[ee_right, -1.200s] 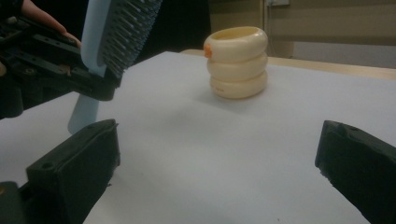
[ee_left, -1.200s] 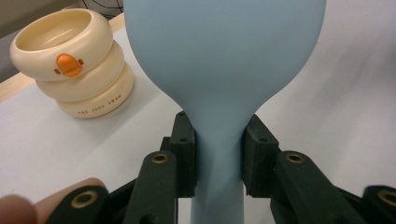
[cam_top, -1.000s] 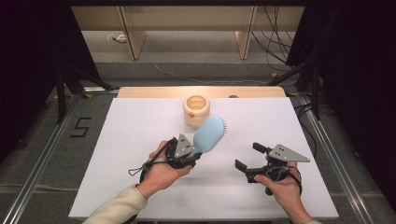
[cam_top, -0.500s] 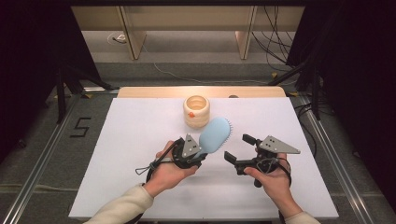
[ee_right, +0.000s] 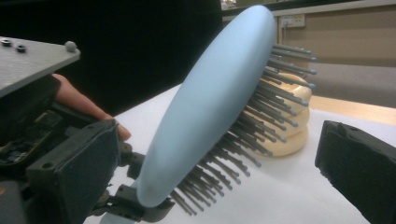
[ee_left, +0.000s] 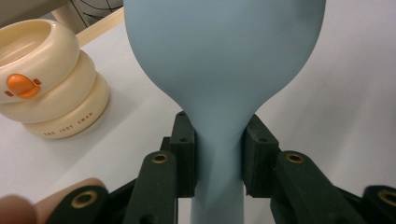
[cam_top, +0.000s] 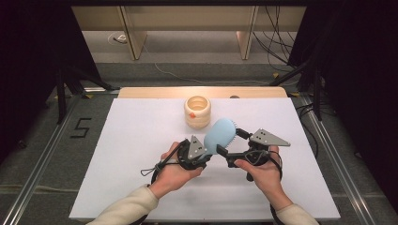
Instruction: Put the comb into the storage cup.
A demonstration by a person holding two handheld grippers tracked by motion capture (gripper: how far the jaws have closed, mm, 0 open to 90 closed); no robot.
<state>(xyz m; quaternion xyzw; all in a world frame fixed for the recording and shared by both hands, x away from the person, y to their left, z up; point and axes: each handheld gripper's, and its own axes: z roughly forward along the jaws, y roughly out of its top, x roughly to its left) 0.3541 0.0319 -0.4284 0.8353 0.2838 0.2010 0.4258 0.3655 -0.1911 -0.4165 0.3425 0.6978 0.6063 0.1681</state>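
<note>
A light blue hairbrush (cam_top: 220,135) is held off the table by its neck, head slanting up and away, dark bristles to the right. My left gripper (cam_top: 205,154) is shut on that neck; in the left gripper view both pads (ee_left: 186,154) press the narrow part of the brush (ee_left: 224,56). My right gripper (cam_top: 231,142) is open, one jaw on each side of the brush head. In the right gripper view the brush (ee_right: 210,102) stands between the wide-apart pads (ee_right: 79,168), the right pad clear of the bristles; whether the left pad touches the brush's back I cannot tell.
A cream ringed holder (cam_top: 197,111) with an orange mark stands just behind the brush, toward the table's far edge. The white tabletop (cam_top: 131,140) spreads out to the left and right of the hands. Cables trail from both grippers.
The right gripper has moved left and a little up toward the brush, so its open jaws now flank the brush head. The left gripper keeps its hold and has barely shifted.
</note>
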